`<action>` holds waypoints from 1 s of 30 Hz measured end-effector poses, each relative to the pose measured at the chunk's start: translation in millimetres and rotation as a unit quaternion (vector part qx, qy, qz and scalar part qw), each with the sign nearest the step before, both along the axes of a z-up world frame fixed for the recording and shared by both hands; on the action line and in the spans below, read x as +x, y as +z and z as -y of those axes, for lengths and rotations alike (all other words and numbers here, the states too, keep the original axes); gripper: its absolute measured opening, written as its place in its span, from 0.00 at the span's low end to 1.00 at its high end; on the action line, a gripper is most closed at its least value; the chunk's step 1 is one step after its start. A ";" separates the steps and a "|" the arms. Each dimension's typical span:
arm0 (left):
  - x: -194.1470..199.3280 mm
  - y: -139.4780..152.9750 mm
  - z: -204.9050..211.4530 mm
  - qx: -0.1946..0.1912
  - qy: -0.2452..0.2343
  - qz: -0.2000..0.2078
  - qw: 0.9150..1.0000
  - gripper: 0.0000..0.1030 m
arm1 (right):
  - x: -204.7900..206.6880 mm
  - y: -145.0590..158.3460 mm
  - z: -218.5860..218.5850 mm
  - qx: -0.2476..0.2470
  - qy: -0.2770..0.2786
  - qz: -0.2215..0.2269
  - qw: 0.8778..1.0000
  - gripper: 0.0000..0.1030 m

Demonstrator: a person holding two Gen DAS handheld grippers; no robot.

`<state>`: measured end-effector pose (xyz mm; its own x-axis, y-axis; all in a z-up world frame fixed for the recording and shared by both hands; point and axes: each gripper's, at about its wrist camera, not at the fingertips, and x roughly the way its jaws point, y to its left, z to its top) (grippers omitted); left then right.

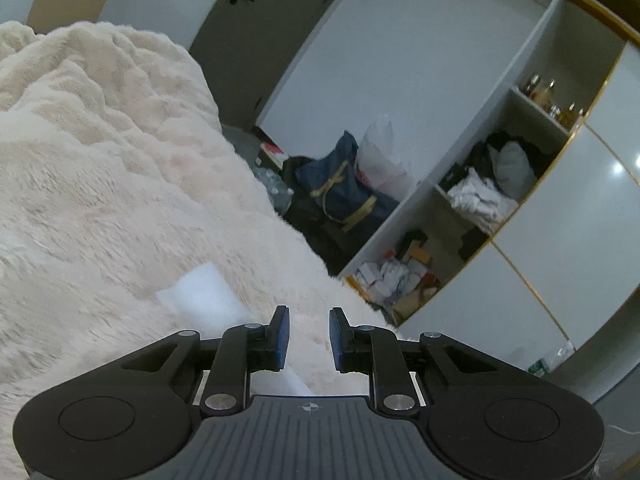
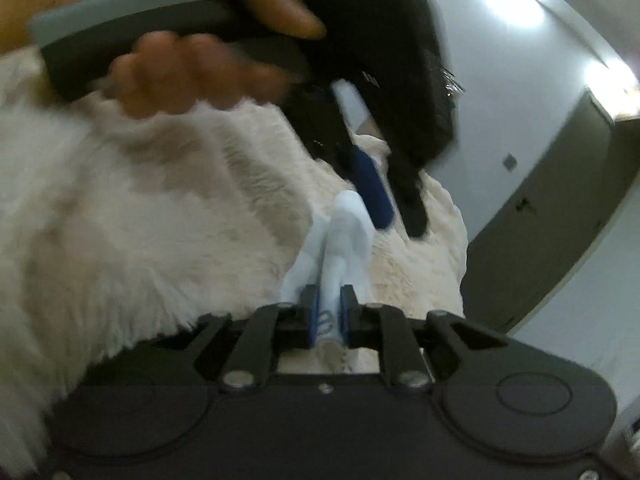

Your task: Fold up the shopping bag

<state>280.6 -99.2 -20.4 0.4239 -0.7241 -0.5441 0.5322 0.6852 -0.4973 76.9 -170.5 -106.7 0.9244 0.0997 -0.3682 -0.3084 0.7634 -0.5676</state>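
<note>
Home bedroom: cream fluffy plush blanket [image 1: 100,184], white open wardrobe shelves with crumpled clothes [image 1: 480,196], grey door [image 1: 232,4].

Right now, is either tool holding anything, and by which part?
The right tool is shut on the white shopping bag, pinching a bunched end of it. The left tool is open and holds nothing.

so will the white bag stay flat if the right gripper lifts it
Probably not: the white bag bunches into creases where the right gripper pinches it, so it looks thin and floppy. Likely light too. The fluffy blanket gives soft support.
</note>
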 end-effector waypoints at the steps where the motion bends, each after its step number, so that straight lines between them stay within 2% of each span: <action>1: 4.0 -7.4 0.9 0.014 0.003 -0.006 1.000 0.17 | -1.1 -2.0 -3.4 -0.009 0.005 0.006 1.000 0.13; 3: 12.4 -21.6 -0.6 0.027 0.010 -0.023 0.999 0.12 | -2.0 -1.8 -3.1 -0.008 0.014 0.008 1.000 0.14; 5: 19.1 -30.8 -7.2 0.013 0.016 -0.043 0.999 0.06 | -3.6 1.7 2.0 0.005 0.031 -0.002 1.000 0.15; 7: 21.7 -32.5 -11.2 0.003 0.016 -0.049 0.999 0.05 | -9.9 14.4 20.2 0.050 0.077 -0.033 0.995 0.20; 8: 22.2 -32.5 -11.8 0.003 0.017 -0.049 0.999 0.05 | -12.8 23.4 33.6 0.083 0.105 -0.054 0.990 0.25; 10: 22.3 -32.7 -11.5 0.007 0.020 -0.046 0.999 0.05 | -9.0 41.3 69.1 0.186 0.136 -0.083 0.970 0.26; 12: 22.3 -33.5 -10.2 0.010 0.020 -0.045 0.999 0.05 | -2.4 57.3 104.0 0.288 0.154 -0.104 0.939 0.25; 14: 24.1 -33.7 -10.4 0.008 0.020 -0.046 0.999 0.05 | 4.1 65.0 126.8 0.357 0.121 -0.094 0.921 0.25; 17: 24.0 -33.4 -10.1 0.006 0.020 -0.047 0.999 0.05 | 29.4 54.2 141.8 0.403 0.035 -0.070 0.912 0.15; 19: 23.5 -34.1 -10.2 0.005 0.020 -0.047 0.999 0.05 | 36.6 43.0 131.0 0.384 0.029 -0.081 0.919 0.14; 21: 24.2 -35.1 -10.7 0.004 0.020 -0.047 0.999 0.05 | 37.9 27.9 109.2 0.343 0.058 -0.107 0.931 0.11; 23: 25.3 -34.8 -10.5 0.005 0.020 -0.047 0.999 0.05 | 31.8 12.3 79.6 0.268 0.081 -0.109 0.954 0.04; 25: 26.5 -36.2 -13.6 0.005 0.023 -0.047 0.999 0.05 | 17.2 -0.1 53.8 0.180 0.086 -0.076 0.977 0.02; 28: 31.1 -39.3 -24.4 -0.015 0.032 -0.054 0.998 0.04 | 7.1 -2.7 39.2 0.134 0.081 -0.065 0.985 0.02; 30: 33.4 -40.7 -31.1 -0.021 0.041 -0.055 0.997 0.03 | 8.0 -2.7 41.3 0.138 0.083 -0.076 0.984 0.02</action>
<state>314.0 -68.2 -61.1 0.4217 -0.7123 -0.5611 0.4151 0.7018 -0.5789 84.9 -211.8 -109.4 0.8233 0.3602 -0.4386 -0.5073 0.8137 -0.2838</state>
